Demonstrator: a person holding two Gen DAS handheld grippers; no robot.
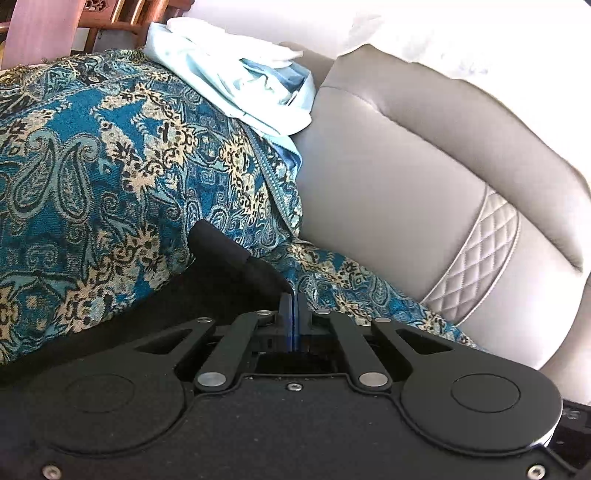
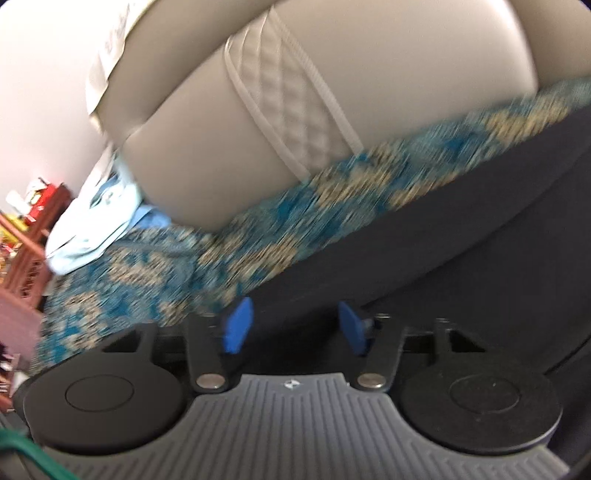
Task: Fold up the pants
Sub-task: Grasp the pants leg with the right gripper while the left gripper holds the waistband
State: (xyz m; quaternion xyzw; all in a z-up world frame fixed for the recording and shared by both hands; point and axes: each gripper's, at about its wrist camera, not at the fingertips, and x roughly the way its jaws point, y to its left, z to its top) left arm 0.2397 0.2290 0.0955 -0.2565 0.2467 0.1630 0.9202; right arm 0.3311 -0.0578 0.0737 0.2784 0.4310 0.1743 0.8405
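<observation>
On the sofa: I am working over a teal paisley throw (image 1: 110, 155) that is covering the seat, with the grey leather backrest (image 1: 406, 166) rising behind it.
Pants: the black pants (image 1: 221, 258) are lying on the throw right in front of me; in the left wrist view a thick rolled or folded edge of the dark cloth is standing up from the seat, and in the right wrist view the same dark fabric (image 2: 461, 221) is spreading wide across the right half of the picture.
Left gripper: my left gripper (image 1: 293, 314) is pressing its blue pads (image 1: 286, 314) together, and the dark cloth is running down right to their tips, so I am pinching the pants there.
Right gripper: my right gripper (image 2: 295, 325) is holding its blue pads (image 2: 238, 325) well apart, with nothing between them; the pants are lying just beyond the tips.
Backrest detail: a quilted, diamond-stitched band (image 1: 476, 258) is running across the grey cushion, showing in both views.
Other cloth: a pale blue bundle of fabric (image 1: 240, 70) is sitting on the throw against the backrest, well apart from my pads.
Far edge: reddish wooden furniture (image 1: 110, 18) is showing beyond the sofa in the left view, and a wooden shelf (image 2: 33, 229) with small items is showing at the left edge of the right view.
Sharpness: the right wrist picture is smearing, so the throw's pattern is reading only as teal and tan streaks there.
</observation>
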